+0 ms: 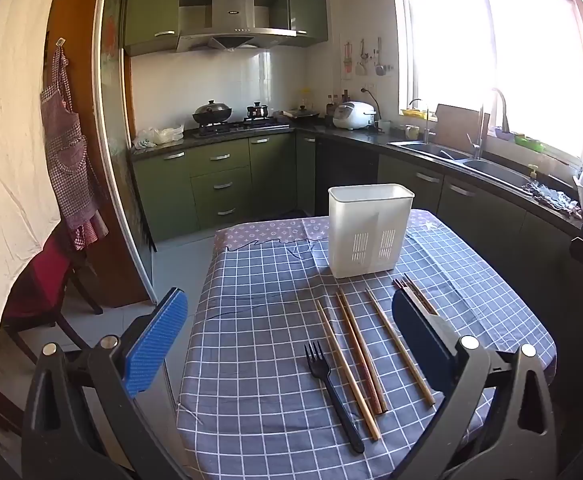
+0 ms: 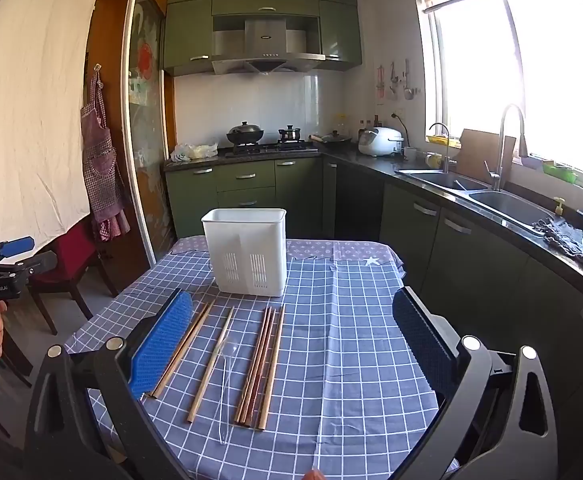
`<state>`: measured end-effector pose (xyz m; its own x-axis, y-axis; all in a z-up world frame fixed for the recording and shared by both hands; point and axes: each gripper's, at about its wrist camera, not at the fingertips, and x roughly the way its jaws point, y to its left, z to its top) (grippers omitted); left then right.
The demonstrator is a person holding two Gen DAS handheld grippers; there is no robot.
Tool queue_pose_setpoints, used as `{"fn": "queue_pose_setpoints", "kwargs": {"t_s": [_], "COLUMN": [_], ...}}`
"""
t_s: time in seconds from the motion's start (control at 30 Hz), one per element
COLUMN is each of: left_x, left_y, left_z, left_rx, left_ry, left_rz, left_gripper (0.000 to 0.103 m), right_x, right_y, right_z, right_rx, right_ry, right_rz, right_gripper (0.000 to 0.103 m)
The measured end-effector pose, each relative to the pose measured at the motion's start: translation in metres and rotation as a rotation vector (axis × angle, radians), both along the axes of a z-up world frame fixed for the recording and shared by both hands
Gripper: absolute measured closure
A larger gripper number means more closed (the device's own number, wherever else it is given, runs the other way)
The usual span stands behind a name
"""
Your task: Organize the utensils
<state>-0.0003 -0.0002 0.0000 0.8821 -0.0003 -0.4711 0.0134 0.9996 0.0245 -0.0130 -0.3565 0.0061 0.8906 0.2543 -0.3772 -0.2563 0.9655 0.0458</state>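
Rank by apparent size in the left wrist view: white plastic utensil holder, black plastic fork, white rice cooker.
1. White plastic utensil holder, clearly largest.
2. Black plastic fork.
3. White rice cooker, smallest-looking, though it sits far back, so distance shrinks it.

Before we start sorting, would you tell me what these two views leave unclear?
- Holder interior: both views, its white walls hide it, so contents are unknown.
- Dark chopsticks: left wrist view, lower ends behind the tool's finger.
- Clear spoon: right wrist view, transparent and faint; not made out in the left view.
- Fork: not made out in the right wrist view.
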Motion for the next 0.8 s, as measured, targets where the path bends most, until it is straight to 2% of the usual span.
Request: {"fn": "queue_pose_setpoints", "kwargs": {"t_s": [0.4,0.47,0.8], "left_x": [0.001,0.004,0.004], "left_y": [0.01,-0.009,-0.006], "left_z": [-0.003,-0.004,-0.002], "left_rx": [0.004,0.032,0.019], "left_ry": [0.017,0.019,0.02], "left_rz": [-0.021,-0.017,-0.019], "left_gripper": [0.006,0.006,0.006], "right_x": [-0.002,0.007,0.007], "right_y": [0.005,0.001,0.005], "right_z": [0.0,-0.003,-0.002], "right_rx": [-0.001,0.005,-0.01], "right_ry": [0.013,0.03,0.026], "right_rz": [0.005,0.01,0.015], "right_gripper": [0.004,0.004,0.004]}}
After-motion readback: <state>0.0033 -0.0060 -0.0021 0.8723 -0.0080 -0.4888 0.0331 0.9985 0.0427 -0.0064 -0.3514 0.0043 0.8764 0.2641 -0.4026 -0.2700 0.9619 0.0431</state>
